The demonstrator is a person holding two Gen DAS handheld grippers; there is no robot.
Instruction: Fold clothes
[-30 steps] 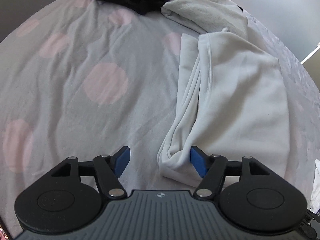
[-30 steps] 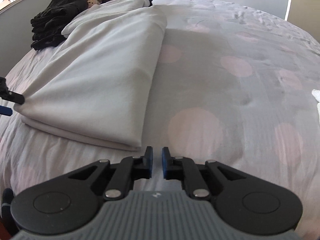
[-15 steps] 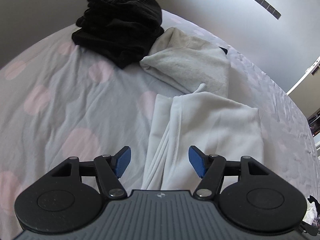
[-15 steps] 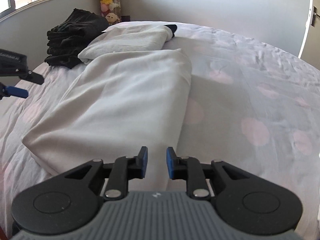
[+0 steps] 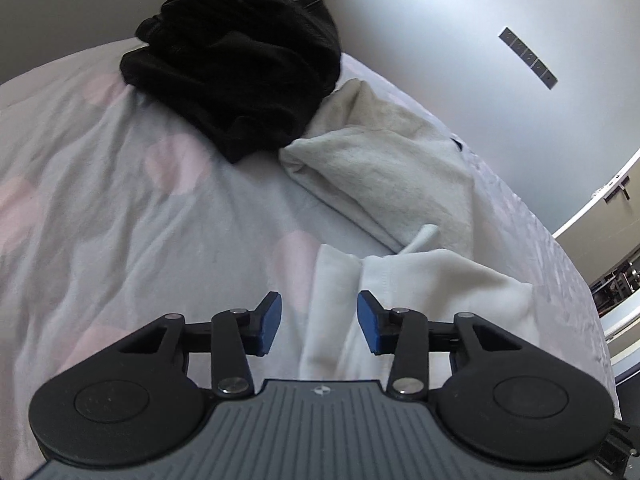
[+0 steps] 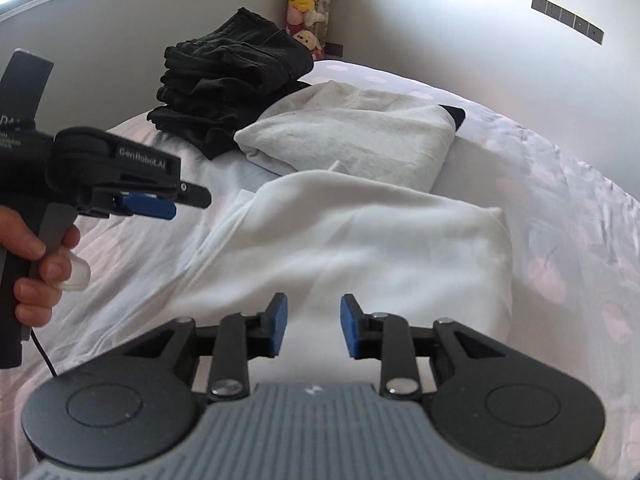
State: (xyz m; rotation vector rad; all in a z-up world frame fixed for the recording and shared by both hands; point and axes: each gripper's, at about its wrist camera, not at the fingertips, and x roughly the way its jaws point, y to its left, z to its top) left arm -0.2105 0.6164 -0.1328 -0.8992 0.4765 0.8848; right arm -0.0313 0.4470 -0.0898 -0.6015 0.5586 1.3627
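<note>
A folded white garment lies on the bed; its far end shows in the left wrist view. My left gripper is open and empty, held above the garment's left edge. It also shows at the left of the right wrist view, raised over the bed. My right gripper is open and empty, above the garment's near part. A folded cream garment lies just beyond the white one and also shows in the left wrist view.
A stack of folded black clothes sits at the far corner of the bed, also in the right wrist view. The bedsheet is grey with pink dots. Plush toys stand in the corner. Walls close the far side.
Both grippers have lifted and moved forward over the white garment. The right gripper has opened from nearly shut. The left stays open, somewhat narrower.
</note>
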